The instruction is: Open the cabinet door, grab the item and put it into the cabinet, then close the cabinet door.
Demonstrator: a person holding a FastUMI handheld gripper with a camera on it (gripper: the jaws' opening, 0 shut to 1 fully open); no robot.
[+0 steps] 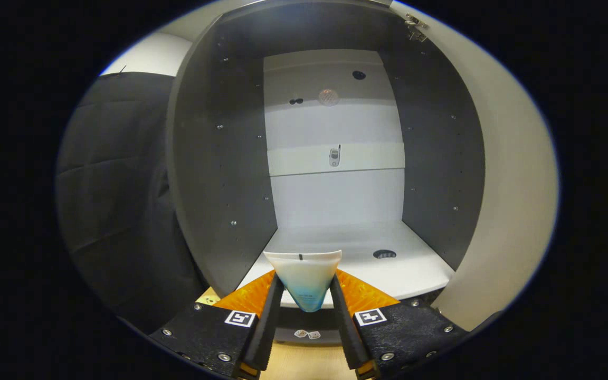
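Observation:
My gripper [305,287] is shut on a white pouch with a blue lower part [304,274], held upright between both fingers. Straight ahead stands the open cabinet [219,158], with dark grey side walls and a white back. Its white bottom shelf [388,264] lies just beyond the pouch, whose top edge reaches over the shelf's front. The cabinet door [510,174] is swung open on the right, pale on its inner face, with a metal hinge [415,26] at the top. A small phone-like object [334,157] sits at the middle of the back wall.
The shelf has a dark round hole [384,254] toward its right side. Black cloth [119,200] hangs left of the cabinet. A light wooden surface [304,364] shows below the fingers, with two small tags [307,334] at the cabinet's base.

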